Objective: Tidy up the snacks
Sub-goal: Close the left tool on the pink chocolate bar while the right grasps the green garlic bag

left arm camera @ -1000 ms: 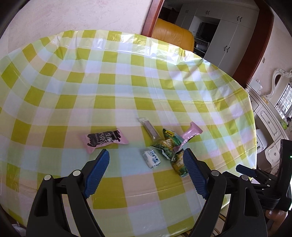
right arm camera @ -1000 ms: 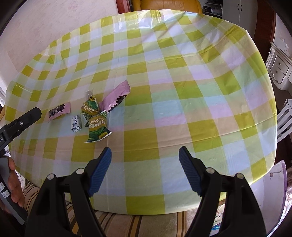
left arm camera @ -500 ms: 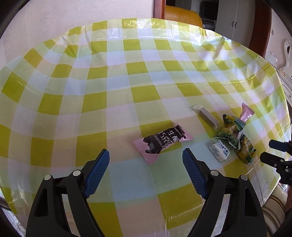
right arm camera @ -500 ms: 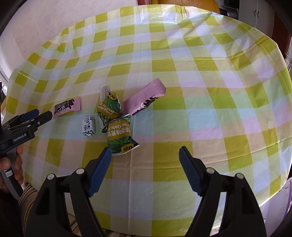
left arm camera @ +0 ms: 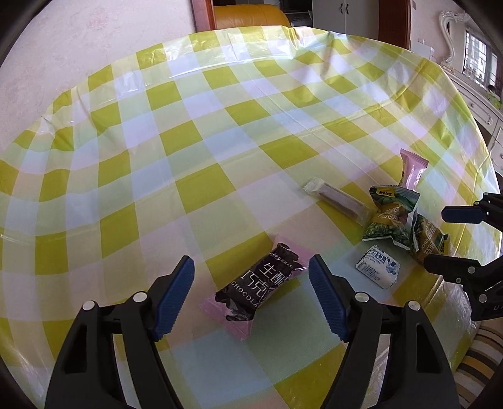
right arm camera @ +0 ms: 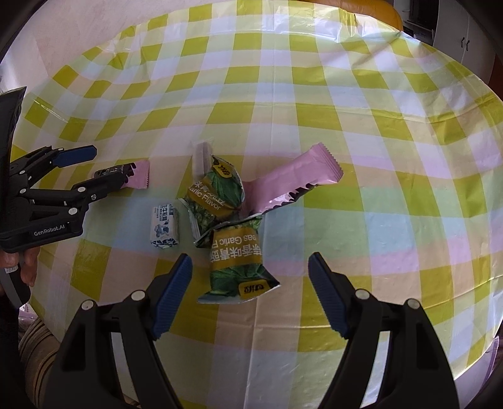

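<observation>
A pink packet with black chocolate print lies flat on the yellow checked tablecloth. My left gripper straddles it with its jaws closing, and the pads stay clear of the wrapper. To its right lies a pile: a clear-wrapped brown bar, two green garlic-pea packets, a long pink packet and a small white-and-blue sweet. My right gripper is open low over the nearer green packet, which lies between its fingers untouched.
The table's near edge runs just under both grippers, with striped fabric below it. An orange chair and white cabinets stand beyond the far edge. A person's hand grips the left tool's handle.
The left gripper has rolled, dropped and slid over the chocolate packet, which now sits between its slightly narrower jaws. The right gripper has closed in on the pile until the green packet lies between its fingers.
</observation>
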A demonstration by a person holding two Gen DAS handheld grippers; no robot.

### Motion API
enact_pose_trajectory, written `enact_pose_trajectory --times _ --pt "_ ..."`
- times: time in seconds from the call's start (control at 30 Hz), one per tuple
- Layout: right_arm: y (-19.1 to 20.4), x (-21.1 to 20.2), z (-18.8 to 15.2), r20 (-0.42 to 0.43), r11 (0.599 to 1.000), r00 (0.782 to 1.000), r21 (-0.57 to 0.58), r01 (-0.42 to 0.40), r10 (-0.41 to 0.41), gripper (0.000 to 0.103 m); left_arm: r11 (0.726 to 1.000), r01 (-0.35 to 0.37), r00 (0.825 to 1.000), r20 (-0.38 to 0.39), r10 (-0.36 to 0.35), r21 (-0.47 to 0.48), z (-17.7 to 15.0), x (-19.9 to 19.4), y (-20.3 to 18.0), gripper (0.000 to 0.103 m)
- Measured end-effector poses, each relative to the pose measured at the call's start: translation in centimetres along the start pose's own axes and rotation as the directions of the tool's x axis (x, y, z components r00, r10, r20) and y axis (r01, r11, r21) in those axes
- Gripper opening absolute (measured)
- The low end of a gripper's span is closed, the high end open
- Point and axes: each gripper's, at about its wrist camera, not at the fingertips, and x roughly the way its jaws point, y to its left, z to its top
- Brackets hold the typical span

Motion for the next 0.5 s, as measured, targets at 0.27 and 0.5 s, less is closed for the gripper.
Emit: enact_pose_trajectory --times 0.27,0.5 --pt "0.1 0.9 0.5 -0.016 1.000 1.000 -0.003 -0.009 0.009 0.064 0.997 0.072 0.995 -0.068 -0.073 -0.014 -0.3 1.6 -0.1 0.043" --pt "0.6 1.0 0.3 -0.019 0.999 1.000 -0.030 0.013 -0.013 0.045 0.996 0.078 0.993 -0.086 -0.081 -0.042 -0.7 1.3 -0.6 0.028"
